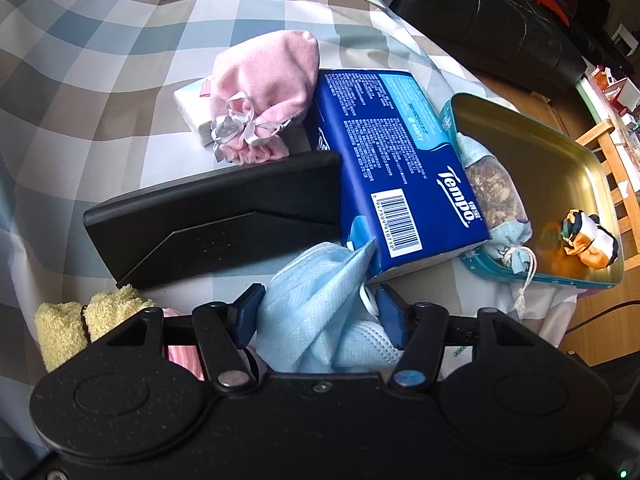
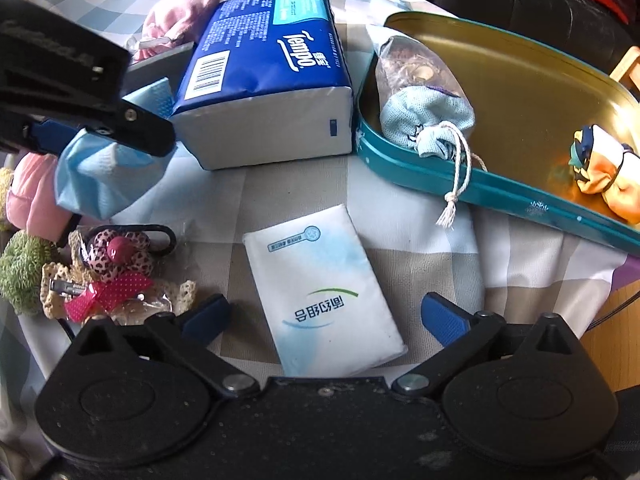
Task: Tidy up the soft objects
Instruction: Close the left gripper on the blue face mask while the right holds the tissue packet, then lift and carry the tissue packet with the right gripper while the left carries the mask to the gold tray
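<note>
Pinching mask (image 1: 320,304) in left hand-held gripper (image 1: 320,312) for the tin (image 1: 532,276); right hand-held gripper (image 2: 324,316) spread wide, empty, straddling tissue pack (image 2: 320,292) to grab it.

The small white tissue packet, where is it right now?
In the right wrist view, the small white tissue packet lies flat on the checked cloth between the open right gripper fingers, nearer than the blue Tempo pack.

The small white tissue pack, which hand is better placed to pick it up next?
Right. Its tongs stand open with the small white tissue pack lying between them, while the left tongs are shut on the blue face mask.
</note>
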A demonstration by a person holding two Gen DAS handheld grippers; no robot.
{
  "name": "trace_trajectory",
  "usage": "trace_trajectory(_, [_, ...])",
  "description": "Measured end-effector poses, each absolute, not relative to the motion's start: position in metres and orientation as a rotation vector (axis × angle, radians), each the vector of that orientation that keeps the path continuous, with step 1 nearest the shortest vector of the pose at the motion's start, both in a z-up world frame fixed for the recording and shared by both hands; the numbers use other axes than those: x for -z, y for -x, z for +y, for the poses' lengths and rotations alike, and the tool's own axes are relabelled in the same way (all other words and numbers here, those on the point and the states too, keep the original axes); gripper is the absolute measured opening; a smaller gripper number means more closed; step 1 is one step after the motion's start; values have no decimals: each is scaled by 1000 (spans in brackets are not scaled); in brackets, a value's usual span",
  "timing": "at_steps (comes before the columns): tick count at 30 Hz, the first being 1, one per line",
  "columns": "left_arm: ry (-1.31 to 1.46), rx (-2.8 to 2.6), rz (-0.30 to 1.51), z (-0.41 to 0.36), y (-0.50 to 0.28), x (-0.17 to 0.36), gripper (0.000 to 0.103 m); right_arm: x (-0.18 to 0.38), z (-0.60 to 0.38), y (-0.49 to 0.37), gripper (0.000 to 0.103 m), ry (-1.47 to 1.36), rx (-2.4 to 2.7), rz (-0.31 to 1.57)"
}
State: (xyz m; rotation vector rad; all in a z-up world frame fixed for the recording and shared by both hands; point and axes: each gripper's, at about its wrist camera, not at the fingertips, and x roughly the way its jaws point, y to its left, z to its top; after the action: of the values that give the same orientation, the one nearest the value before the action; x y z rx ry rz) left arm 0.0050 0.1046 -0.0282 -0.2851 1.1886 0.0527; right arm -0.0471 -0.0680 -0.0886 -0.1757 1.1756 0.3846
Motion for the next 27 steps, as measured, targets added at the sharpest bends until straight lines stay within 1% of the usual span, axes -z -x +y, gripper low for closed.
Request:
trace_trajectory(15, [298, -41, 1141, 108, 5, 14, 57, 91, -67, 33, 103, 160, -391, 1241])
trace_trajectory(17, [294, -46, 1133, 109, 7, 13, 57, 86, -67, 36, 94, 168, -397, 1227])
trace_trajectory(18, [292, -49, 1130, 110, 8, 12, 57, 83, -66, 38, 85, 179, -404, 1218])
trace_trajectory(19, [289, -53, 1127, 110, 8, 11, 57, 79, -65, 39, 70, 191, -411, 1204])
trace_trajectory(21, [284, -59, 1123, 110, 10, 10, 57, 70, -63, 44, 53, 220, -433, 1173])
trace_trajectory(24, [273, -63, 1113, 110, 11, 7, 57, 63, -65, 47, 52, 194, -460, 1175])
trace_trajectory(27, [265, -64, 1100, 110, 14, 3, 57, 46, -67, 53, 52, 195, -488, 1123])
